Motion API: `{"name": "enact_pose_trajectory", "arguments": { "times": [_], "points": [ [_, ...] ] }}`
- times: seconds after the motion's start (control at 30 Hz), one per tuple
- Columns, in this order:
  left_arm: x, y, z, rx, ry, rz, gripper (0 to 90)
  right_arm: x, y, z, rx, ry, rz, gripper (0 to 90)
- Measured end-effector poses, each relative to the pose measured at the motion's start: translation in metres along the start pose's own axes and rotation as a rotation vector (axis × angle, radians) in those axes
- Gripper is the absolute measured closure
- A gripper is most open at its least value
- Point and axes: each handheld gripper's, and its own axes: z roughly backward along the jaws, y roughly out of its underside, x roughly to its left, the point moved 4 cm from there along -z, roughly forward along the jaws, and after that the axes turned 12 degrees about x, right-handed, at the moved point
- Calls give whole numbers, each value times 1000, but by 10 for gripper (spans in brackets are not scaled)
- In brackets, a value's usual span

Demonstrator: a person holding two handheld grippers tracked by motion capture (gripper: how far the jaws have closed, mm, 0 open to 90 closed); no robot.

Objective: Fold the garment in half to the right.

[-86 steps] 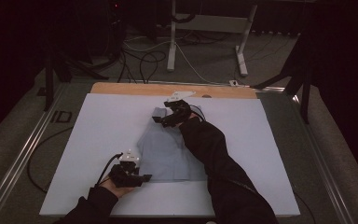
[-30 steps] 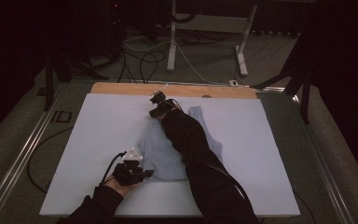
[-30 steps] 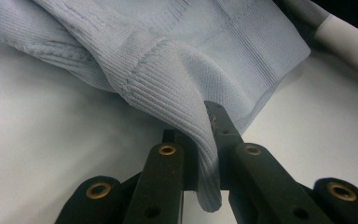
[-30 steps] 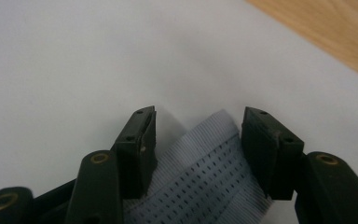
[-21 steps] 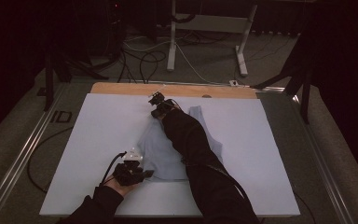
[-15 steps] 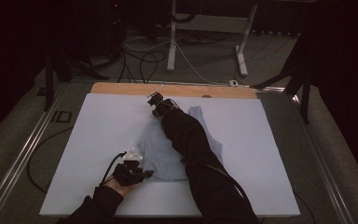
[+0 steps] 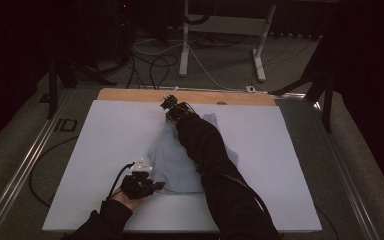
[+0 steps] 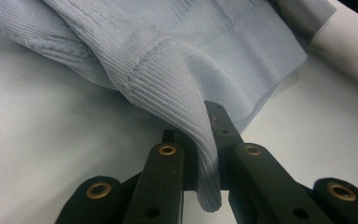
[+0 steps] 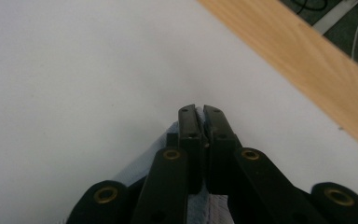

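I'm working over a white board (image 7: 105, 150) on a table in a dim room, with cables and a desk frame on the floor beyond.

Nearest me, at about seven o'clock on the board, my left gripper (image 7: 142, 182) is clamped on the ribbed hem of the pale blue sweater (image 7: 172, 160). In the left gripper view the knit (image 8: 177, 84) bunches between the pinched jaws and hangs out below them. I judge this grip to be an anchor, holding the near edge down while the far end is worked.

The sweater lies at the board's centre, running from that hem toward twelve o'clock, partly under my right sleeve (image 7: 205, 150), which lies across it because the reach is long.

Farthest out, at twelve o'clock near the bare wooden strip (image 7: 130, 95), my right gripper (image 7: 170, 104) has just been closing. In the right gripper view its jaws stand pressed together with a sliver of blue cloth (image 9: 200, 205) caught between them. I take that as a hold on the far edge for pulling it taut or folding it.

I can read no brand, label or writing anywhere.
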Motion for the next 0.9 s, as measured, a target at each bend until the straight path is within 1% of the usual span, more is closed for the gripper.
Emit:
{"name": "enact_pose_trajectory", "arguments": {
  "times": [0.03, 0.1, 0.13, 0.2, 0.23, 0.3, 0.33, 0.37, 0.43, 0.5, 0.6, 0.63, 0.77, 0.9],
  "points": [
    [0, -1, 0, -3, 0, -2, 862, -1, 0, 2, -1, 1, 10, 878],
    [-1, -1, 1, -5, 0, -6, 862, -2, -1, 5, -4, -3, 3, 878],
    [-2, -2, 2, -3, 1, -10, 862, -2, -1, 6, -10, -5, 12, 879],
    [-2, -2, 2, -3, 1, -10, 862, -2, -2, 8, -11, -4, 9, 879],
    [-4, -6, 5, -11, 4, -15, 862, -3, -2, 13, -15, -5, 10, 879],
    [-7, -8, 6, -13, 6, -27, 862, -4, -3, 16, -25, -4, 10, 879],
    [-9, -9, 7, -14, 7, -31, 862, -6, -4, 18, -28, -3, 22, 879],
    [-11, -10, 7, -14, 8, -37, 862, -6, -4, 21, -30, -1, 16, 878],
    [-13, -12, 8, -13, 6, -46, 862, -7, -5, 25, -40, -8, 21, 878],
    [-15, -13, 8, -14, 6, -48, 862, -8, -5, 29, -46, -13, 17, 878],
    [-16, -14, 9, -11, 4, -54, 862, -10, -5, 34, -58, -8, 16, 878],
    [-18, -18, 10, -15, 3, -60, 862, -12, -5, 38, -68, -16, 18, 878],
    [-23, -24, 13, -21, 1, -78, 862, -16, -2, 44, -82, -14, 6, 877],
    [-31, -32, 14, -19, 3, -108, 862, -21, 2, 51, -99, -15, 4, 877]
  ]
}}
